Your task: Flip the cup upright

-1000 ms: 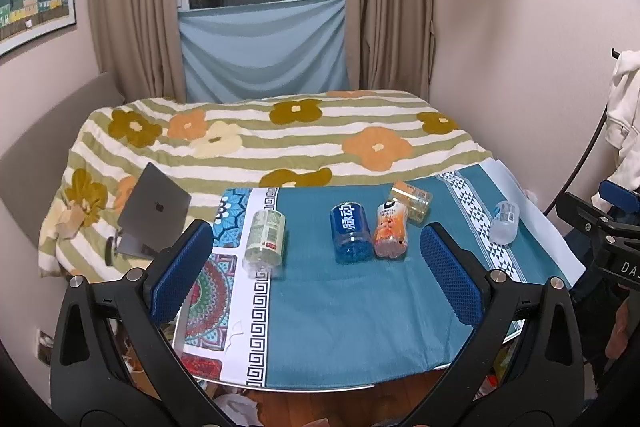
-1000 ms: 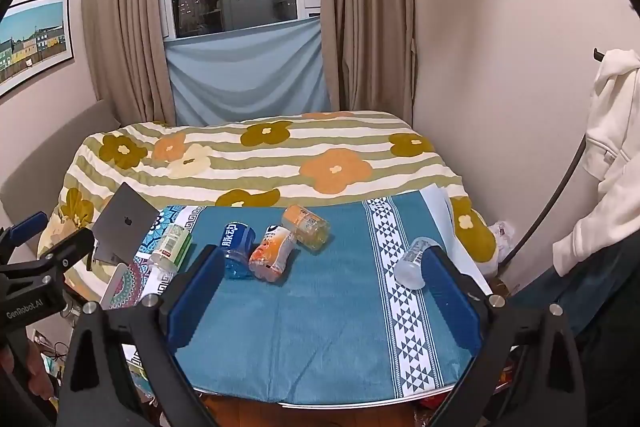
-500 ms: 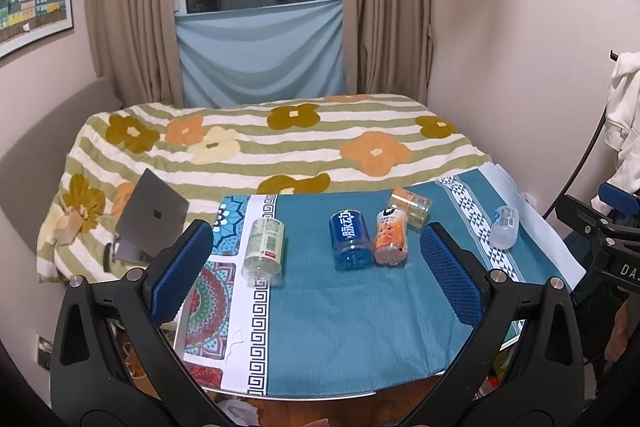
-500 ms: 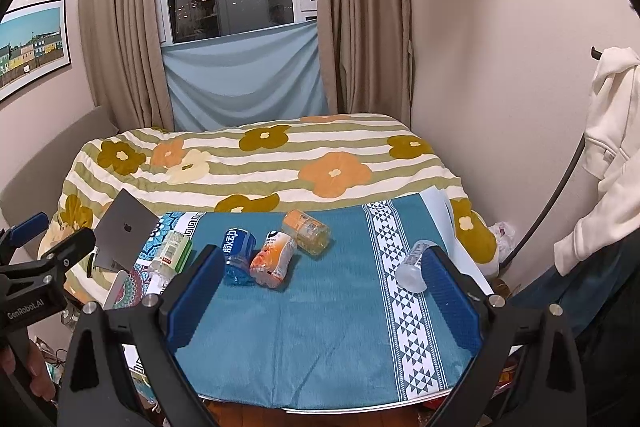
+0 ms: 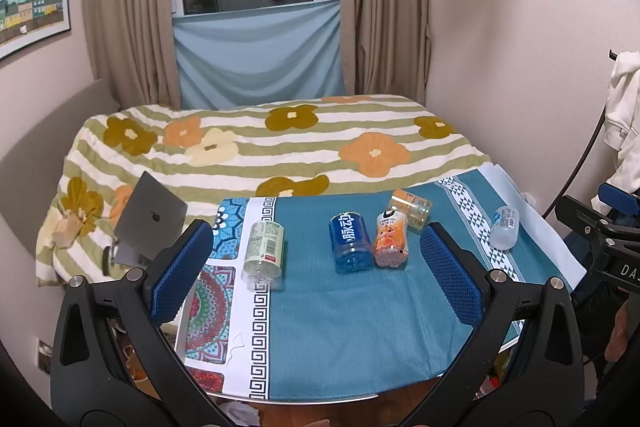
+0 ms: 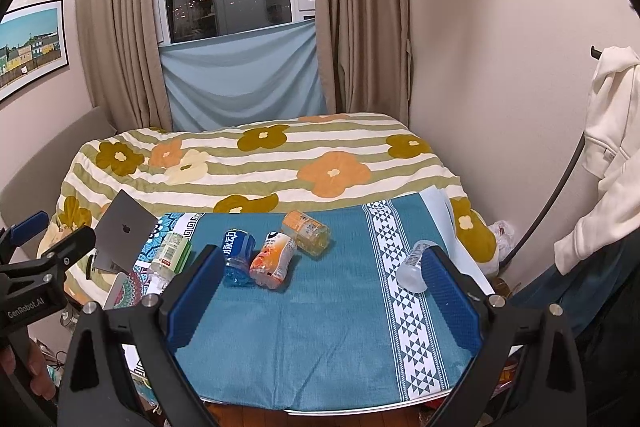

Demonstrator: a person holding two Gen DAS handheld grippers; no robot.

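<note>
Hovering short of the table's near edge, the left gripper [image 5: 316, 267] and the right gripper [image 6: 320, 291] both had their blue pads spread wide apart, holding nothing. On the teal cloth [image 5: 352, 323] five cut-bottle cups lay on their sides: a green cup [image 5: 265, 247] over the white border, a blue cup [image 5: 349, 242] touching an orange cup [image 5: 391, 239], an amber cup [image 5: 410, 207] just behind them, and a clear cup [image 6: 414, 265] well apart on the patterned band. To my eye, the sound approach was to pick one cup, come down across its middle, squeeze lightly since the plastic looked thin, then rotate the open mouth upward. Beyond stood the flowered bed [image 5: 280, 147].
</note>
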